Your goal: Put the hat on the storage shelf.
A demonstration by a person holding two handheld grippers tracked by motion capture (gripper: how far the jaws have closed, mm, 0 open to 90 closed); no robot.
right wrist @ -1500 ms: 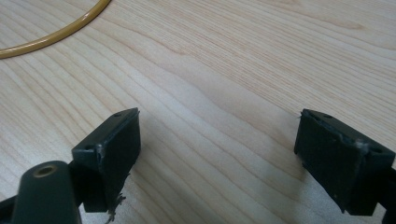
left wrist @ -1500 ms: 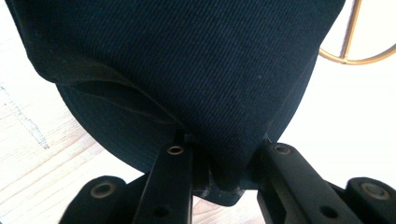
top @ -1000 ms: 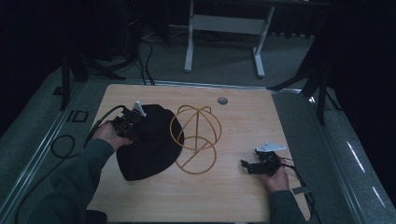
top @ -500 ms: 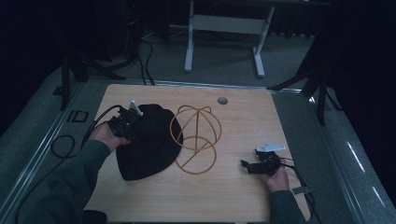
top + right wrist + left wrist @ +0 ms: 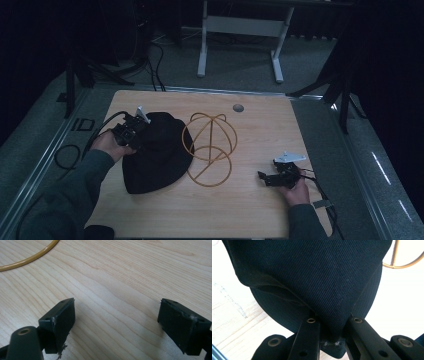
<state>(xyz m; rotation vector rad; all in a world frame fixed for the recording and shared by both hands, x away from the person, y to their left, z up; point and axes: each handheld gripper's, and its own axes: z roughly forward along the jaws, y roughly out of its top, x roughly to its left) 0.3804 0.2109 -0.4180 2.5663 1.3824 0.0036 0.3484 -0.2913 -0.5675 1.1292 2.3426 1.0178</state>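
Hat (image 5: 155,160) on table (image 5: 250,200) at 9 o'clock, touching wire frame (image 5: 207,147) at centre; right gripper (image 5: 267,178) at 4 o'clock.

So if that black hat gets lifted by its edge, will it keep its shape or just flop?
Probably flop. The black hat is woven cloth that creases and folds where the left hand-held gripper pinches its edge, so it looks soft. It is likely light too, and should drape rather than hold a dome. The wire frame beside it looks stiff by contrast.
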